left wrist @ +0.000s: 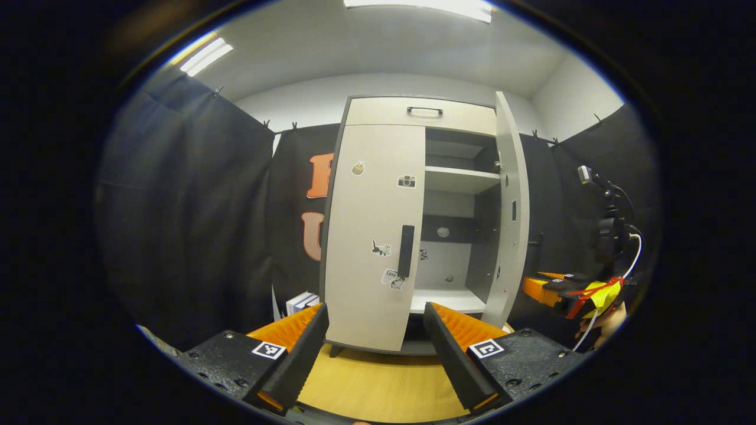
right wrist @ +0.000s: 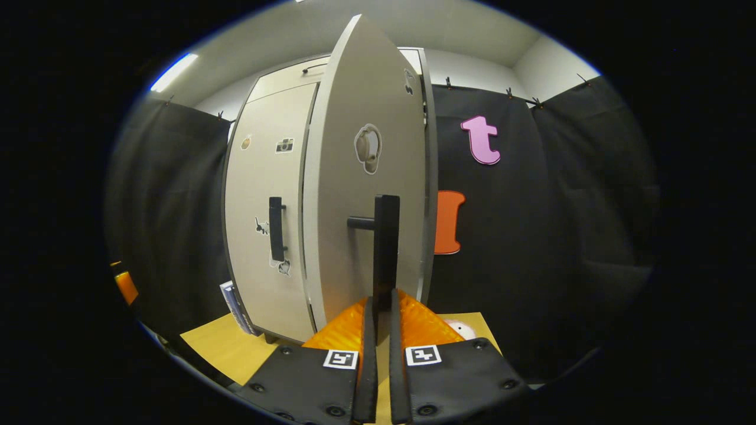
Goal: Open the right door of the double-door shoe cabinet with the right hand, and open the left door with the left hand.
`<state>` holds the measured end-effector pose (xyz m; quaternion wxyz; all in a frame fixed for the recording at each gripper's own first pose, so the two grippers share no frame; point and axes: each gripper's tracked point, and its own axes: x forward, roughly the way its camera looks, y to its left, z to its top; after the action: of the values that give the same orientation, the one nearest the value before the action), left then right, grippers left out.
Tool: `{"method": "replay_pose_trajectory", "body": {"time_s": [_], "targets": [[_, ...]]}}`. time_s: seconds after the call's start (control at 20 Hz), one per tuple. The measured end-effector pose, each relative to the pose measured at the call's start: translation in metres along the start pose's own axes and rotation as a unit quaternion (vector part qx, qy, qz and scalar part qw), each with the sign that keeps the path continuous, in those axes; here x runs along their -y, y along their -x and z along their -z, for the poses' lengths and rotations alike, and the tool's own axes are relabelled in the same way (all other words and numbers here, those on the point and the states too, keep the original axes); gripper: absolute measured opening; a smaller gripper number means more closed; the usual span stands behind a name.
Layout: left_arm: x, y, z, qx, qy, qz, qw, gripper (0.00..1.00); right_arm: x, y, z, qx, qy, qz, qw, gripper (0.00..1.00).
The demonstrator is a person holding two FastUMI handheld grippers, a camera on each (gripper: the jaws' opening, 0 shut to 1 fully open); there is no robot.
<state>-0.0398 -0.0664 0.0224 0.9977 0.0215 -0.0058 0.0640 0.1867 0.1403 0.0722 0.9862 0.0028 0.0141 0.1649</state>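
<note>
The right door (left wrist: 509,200) of the shoe cabinet (left wrist: 413,112) stood swung wide, showing pale shelves (left wrist: 459,177) and a dark back wall, so the first half of the job looked done. The right gripper (right wrist: 380,307) was pinched onto that door's handle (right wrist: 387,248), a dark, straight, square-edged bar on a short post, both fingers pressing its lower end. The left door (left wrist: 372,236) was shut, its own dark bar handle (left wrist: 406,251) untouched. The left gripper (left wrist: 375,330) hung spread wide, near the cabinet's foot and well apart from that handle; opening it was what remained. The doors were flat, smooth, matte beige panels dotted with small stickers. The cabinet sat on a yellow wood-grain table (left wrist: 384,383).
</note>
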Motion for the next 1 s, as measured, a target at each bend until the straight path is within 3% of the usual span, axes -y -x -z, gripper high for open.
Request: {"method": "replay_pose_trajectory", "body": {"time_s": [0.1,0.2,0.35,1.0], "targets": [[0.006,-0.001,-0.002,0.000,-0.002,0.005,1.000,0.98,0.006,-0.004,0.003,-0.001,-0.007,0.009,1.000,0.16],[0.012,-0.003,-0.002,0.002,-0.002,0.007,1.000,0.97,0.017,-0.001,0.000,0.003,-0.008,0.038,0.999,0.08],[0.022,-0.005,-0.002,0.002,-0.005,0.015,1.000,0.98,0.034,0.002,-0.002,0.004,-0.005,0.059,0.998,0.08],[0.051,-0.036,0.001,0.000,-0.009,0.026,1.000,0.97,0.040,0.006,-0.002,0.006,-0.025,0.045,0.999,0.07]]}}
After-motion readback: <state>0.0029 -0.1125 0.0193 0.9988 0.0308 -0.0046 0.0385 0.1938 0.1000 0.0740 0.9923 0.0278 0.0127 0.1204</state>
